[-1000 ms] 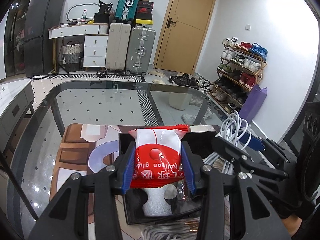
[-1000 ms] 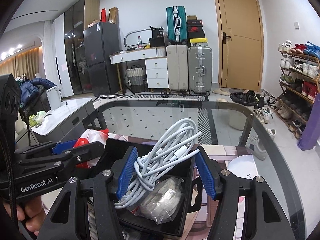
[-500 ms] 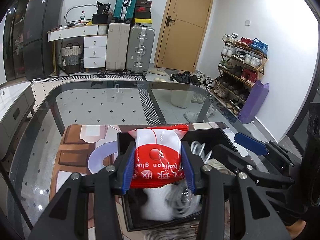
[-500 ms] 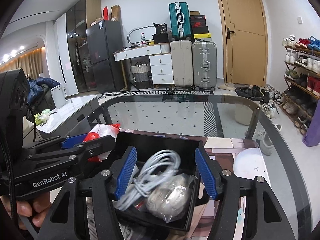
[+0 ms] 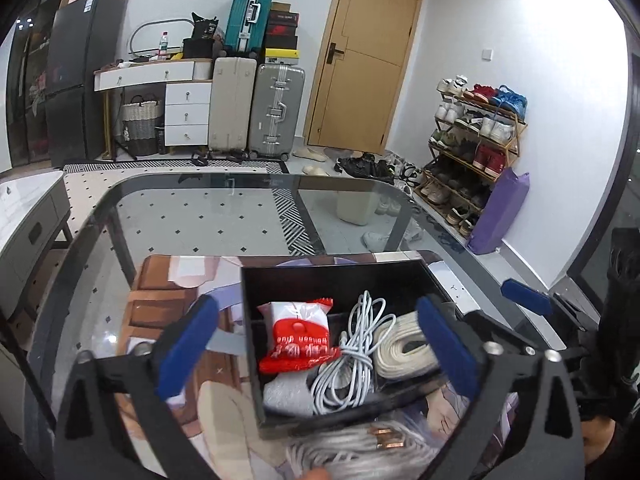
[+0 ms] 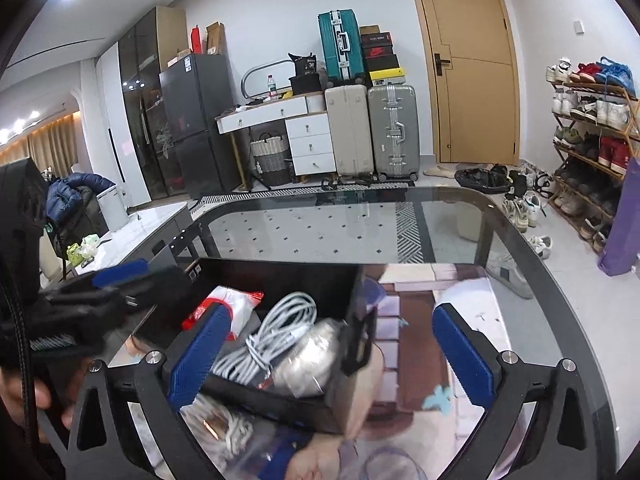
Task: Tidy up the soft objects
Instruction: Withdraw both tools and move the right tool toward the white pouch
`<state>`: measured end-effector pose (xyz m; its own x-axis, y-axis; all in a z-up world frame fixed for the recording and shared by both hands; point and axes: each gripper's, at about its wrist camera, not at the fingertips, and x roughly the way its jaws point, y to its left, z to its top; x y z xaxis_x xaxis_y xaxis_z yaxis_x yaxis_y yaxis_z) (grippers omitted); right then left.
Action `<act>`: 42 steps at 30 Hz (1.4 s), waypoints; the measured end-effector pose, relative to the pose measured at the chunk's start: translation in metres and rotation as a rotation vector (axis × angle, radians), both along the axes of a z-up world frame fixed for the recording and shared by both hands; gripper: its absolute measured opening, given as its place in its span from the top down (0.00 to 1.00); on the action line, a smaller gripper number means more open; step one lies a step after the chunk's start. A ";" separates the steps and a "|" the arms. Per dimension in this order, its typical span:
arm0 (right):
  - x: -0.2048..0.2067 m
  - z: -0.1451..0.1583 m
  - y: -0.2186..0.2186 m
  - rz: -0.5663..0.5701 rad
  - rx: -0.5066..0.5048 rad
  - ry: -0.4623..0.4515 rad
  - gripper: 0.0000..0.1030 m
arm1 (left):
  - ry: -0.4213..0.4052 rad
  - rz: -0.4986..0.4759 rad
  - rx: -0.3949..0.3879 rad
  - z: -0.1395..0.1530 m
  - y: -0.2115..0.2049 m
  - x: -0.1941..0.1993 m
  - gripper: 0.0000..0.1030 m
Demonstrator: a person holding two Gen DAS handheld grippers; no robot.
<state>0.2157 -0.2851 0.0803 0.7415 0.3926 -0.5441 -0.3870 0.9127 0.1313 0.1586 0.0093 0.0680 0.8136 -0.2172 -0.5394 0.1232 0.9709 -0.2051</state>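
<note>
A black box (image 5: 332,276) stands on the glass table. In it lie a red-and-white packet (image 5: 298,336), a white cable bundle (image 5: 352,356), a cream coiled cord (image 5: 404,344) and a grey bagged item (image 5: 286,394). My left gripper (image 5: 316,344) is open and empty above the box. My right gripper (image 6: 332,352) is open and empty over the box's right side (image 6: 360,320). The packet (image 6: 236,304) and the cable bundle (image 6: 276,328) also show in the right wrist view. A loose white cable with copper ends (image 5: 360,448) lies in front of the box.
A printed mat (image 5: 168,292) covers the table under the box. The glass table edge (image 6: 560,280) curves to the right. Suitcases (image 5: 256,108), a drawer desk (image 5: 176,96) and a shoe rack (image 5: 472,148) stand beyond the table.
My left gripper opened and let the red-and-white packet drop into the box. My right gripper let go of the white cable bundle, which now lies in the box, and opened wider.
</note>
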 end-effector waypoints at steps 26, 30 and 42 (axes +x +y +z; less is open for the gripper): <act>-0.110 -0.039 -0.003 0.073 -0.080 0.139 0.01 | 0.013 0.077 0.032 -0.013 0.017 -0.089 0.00; -0.113 -0.055 0.001 0.070 -0.089 0.191 0.01 | 0.012 0.072 0.048 -0.018 0.017 -0.096 0.00; -0.118 -0.074 0.021 0.112 -0.114 0.243 0.01 | 0.062 0.069 0.048 -0.041 0.016 -0.105 0.00</act>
<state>0.0974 -0.2639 0.0058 0.5395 0.3911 -0.7457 -0.4560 0.8802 0.1317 0.0532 0.0255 0.0269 0.7904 -0.1343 -0.5977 0.0443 0.9856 -0.1629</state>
